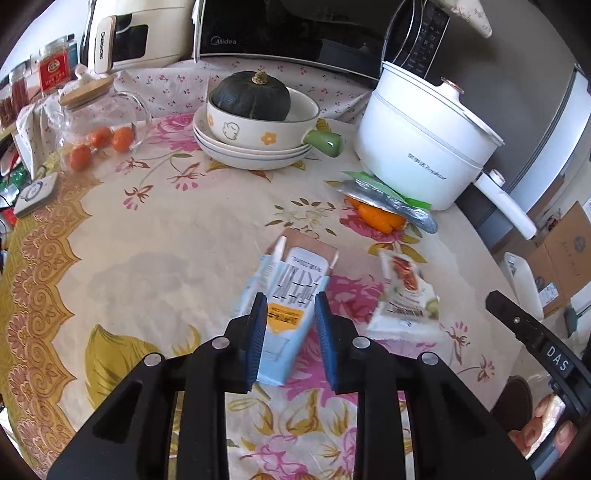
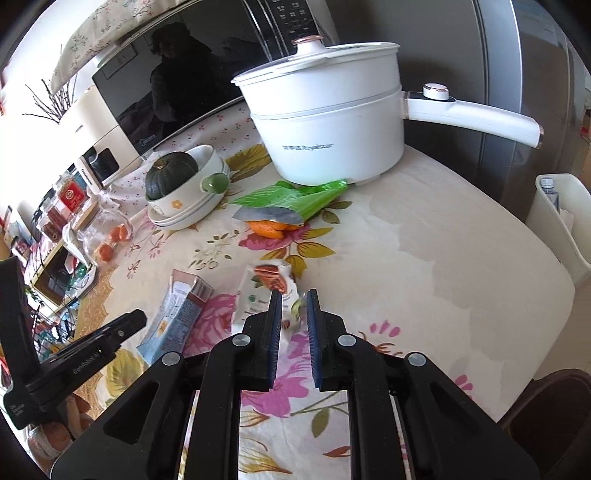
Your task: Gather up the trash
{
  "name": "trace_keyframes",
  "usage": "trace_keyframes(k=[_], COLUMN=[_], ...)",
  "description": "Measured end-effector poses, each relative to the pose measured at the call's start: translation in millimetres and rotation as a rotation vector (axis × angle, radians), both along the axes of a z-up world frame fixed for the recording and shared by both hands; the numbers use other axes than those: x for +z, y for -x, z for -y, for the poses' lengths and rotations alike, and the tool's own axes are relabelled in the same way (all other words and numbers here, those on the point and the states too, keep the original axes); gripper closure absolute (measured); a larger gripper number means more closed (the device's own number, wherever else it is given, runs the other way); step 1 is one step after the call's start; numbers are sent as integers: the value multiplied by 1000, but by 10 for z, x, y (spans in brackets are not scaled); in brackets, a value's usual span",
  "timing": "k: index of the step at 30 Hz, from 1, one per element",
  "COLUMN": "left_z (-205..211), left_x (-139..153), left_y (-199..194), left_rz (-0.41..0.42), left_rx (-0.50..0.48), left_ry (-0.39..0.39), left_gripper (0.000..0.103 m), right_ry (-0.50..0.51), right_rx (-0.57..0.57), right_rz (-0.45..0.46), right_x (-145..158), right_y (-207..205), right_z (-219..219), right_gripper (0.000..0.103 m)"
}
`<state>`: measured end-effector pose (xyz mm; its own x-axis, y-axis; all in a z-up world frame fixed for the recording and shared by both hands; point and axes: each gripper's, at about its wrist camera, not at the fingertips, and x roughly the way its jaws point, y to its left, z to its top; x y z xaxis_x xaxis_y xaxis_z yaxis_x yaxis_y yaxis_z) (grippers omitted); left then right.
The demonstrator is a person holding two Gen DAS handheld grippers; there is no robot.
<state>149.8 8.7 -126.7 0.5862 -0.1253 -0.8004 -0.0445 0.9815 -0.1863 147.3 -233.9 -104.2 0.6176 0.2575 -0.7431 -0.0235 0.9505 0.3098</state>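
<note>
A flattened light-blue drink carton [image 1: 284, 295] lies between the blue pads of my left gripper [image 1: 290, 295], which is shut on it just above the floral tablecloth [image 1: 166, 240]. The same carton [image 2: 173, 314] shows in the right wrist view beside the left gripper [image 2: 125, 325]. My right gripper [image 2: 293, 293] is shut on a corner of a white snack wrapper [image 2: 258, 291] with a red picture. That wrapper [image 1: 402, 291] sits right of the carton, with the right gripper [image 1: 517, 321] at the frame's right edge. A green foil bag [image 2: 291, 203] covers orange peel [image 2: 269, 227].
A white electric pot [image 2: 332, 147] stands at the back, and a bowl holding a dark squash [image 1: 255, 96] on stacked plates. A glass jar with small oranges [image 1: 99, 136] is far left. A white bin [image 2: 561, 221] stands past the table's right edge. A microwave [image 1: 277, 29] lines the back.
</note>
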Motion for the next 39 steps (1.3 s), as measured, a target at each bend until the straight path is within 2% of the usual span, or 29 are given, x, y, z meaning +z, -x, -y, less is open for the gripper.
trace_keyframes(k=[1, 2, 3, 4, 5, 6, 7, 8, 11, 12, 14, 20, 25, 26, 27, 28, 32, 35, 37, 39], left_z=[-8, -19, -29, -43, -62, -83, -100, -125, -177, -178, -157, 31, 57, 49, 43, 38, -52, -176, -322, -430], left_x=[1, -2, -14, -34, -54, -80, -107, -140, -239, -262, -301, -485, -600, -595, -585, -567, -453, -306, -161, -29], left_y=[-5, -14, -29, -46, -60, -84, -109, -134, -204, -213, -234, -354, -424, -422, -422, -417, -364, -311, -260, -201], left_rz=[3, 4, 2, -2, -8, -18, -33, -48, -94, -104, -114, -162, -200, -200, -202, -198, -168, -122, -83, -42], left_rx=[5, 10, 12, 16, 21, 21, 14, 4, -34, -41, -51, -140, -165, -166, -175, -180, -189, -148, -89, -44], left_ry=[-21, -41, -65, -86, -102, -114, -123, -125, -91, -83, -83, -106, -111, -111, -112, -117, -63, -36, 7, 30], left_gripper=[73, 60, 41, 34, 27, 22, 20, 18, 17, 16, 14, 14, 15, 25, 42, 45, 47, 47, 47, 47], right_ry=[0, -1, -4, -6, -7, -12, -18, -19, -24, -24, -26, -30, -67, -69, -70, -69, -63, -35, -3, 50], right_rx=[-5, -8, -10, -10, -12, -13, -20, -29, -29, -35, -51, -66, -80, -81, -80, -78, -65, -52, -40, -12], right_rz=[-8, -13, -22, -29, -38, -44, -44, -41, -50, -55, -64, -117, -158, -165, -170, -172, -179, -181, -180, -178], right_x=[-20, -32, -55, -72, -96, -117, -131, -135, -170, -186, -221, -353, -458, -478, -492, -507, -539, -560, -573, -590], right_y=[-15, -19, -35, -44, -62, -77, -85, -90, -144, -161, -184, -251, -311, -326, -339, -352, -396, -425, -454, -497], right_z=[17, 22, 27, 26, 21, 15, 13, 15, -8, -13, -17, -44, -34, -42, -52, -72, -156, -260, -344, -465], right_gripper=[90, 90, 88, 86, 79, 57, 44, 42, 38, 31, 22, 9, 9, 9, 9, 9, 9, 9, 15, 29])
